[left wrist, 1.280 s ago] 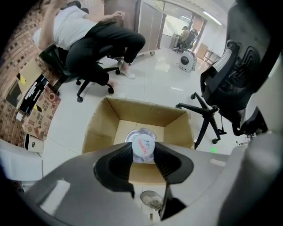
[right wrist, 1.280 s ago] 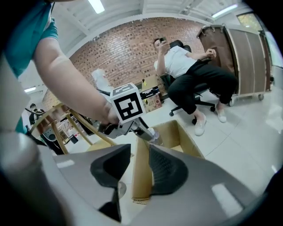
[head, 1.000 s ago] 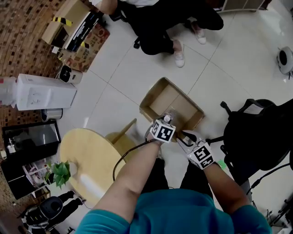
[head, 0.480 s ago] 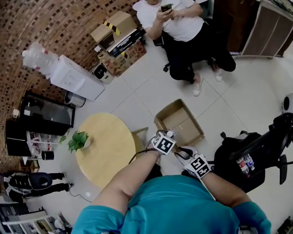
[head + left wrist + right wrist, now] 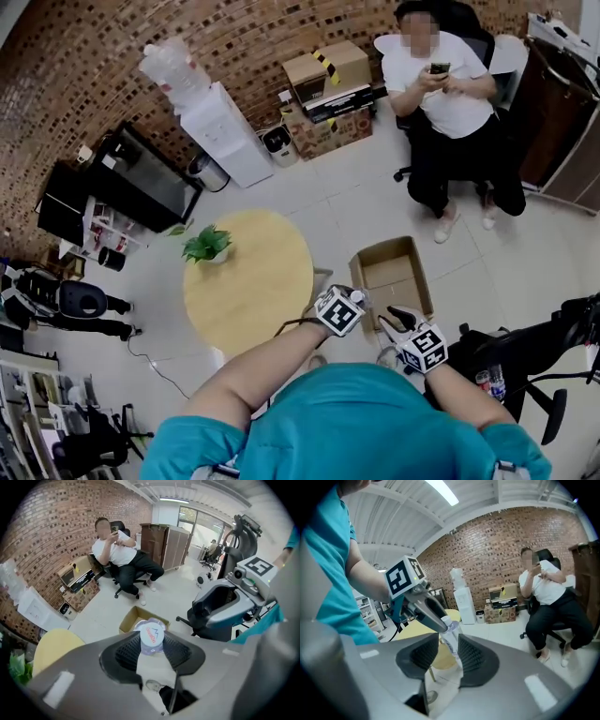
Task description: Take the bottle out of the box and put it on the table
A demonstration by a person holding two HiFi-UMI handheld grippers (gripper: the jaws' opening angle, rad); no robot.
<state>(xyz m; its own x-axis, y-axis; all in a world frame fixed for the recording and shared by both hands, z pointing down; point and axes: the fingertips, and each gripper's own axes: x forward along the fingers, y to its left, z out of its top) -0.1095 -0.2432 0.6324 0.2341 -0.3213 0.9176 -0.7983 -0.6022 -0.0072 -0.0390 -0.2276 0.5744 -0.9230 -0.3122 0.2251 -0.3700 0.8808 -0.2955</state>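
A clear plastic bottle (image 5: 357, 299) with a white cap hangs high above the floor. My left gripper (image 5: 353, 304) is shut on its neck, and the left gripper view shows the cap (image 5: 152, 637) between the pads. My right gripper (image 5: 394, 321) comes at it from the right. In the right gripper view the bottle's body (image 5: 451, 638) stands between the pads, which lie close against it. The open cardboard box (image 5: 394, 277) sits on the floor below, and I cannot see anything in it. The round yellow table (image 5: 248, 281) stands just left of the box.
A small potted plant (image 5: 208, 246) stands on the table's far side. A seated person (image 5: 450, 112) faces the box from behind it. A water dispenser (image 5: 225, 131) and cartons (image 5: 328, 80) line the brick wall. A black chair with a bag (image 5: 525, 347) stands at my right.
Both grippers have come up together with the bottle, out of the box and well above it. The view has risen too, and the box and table now look smaller.
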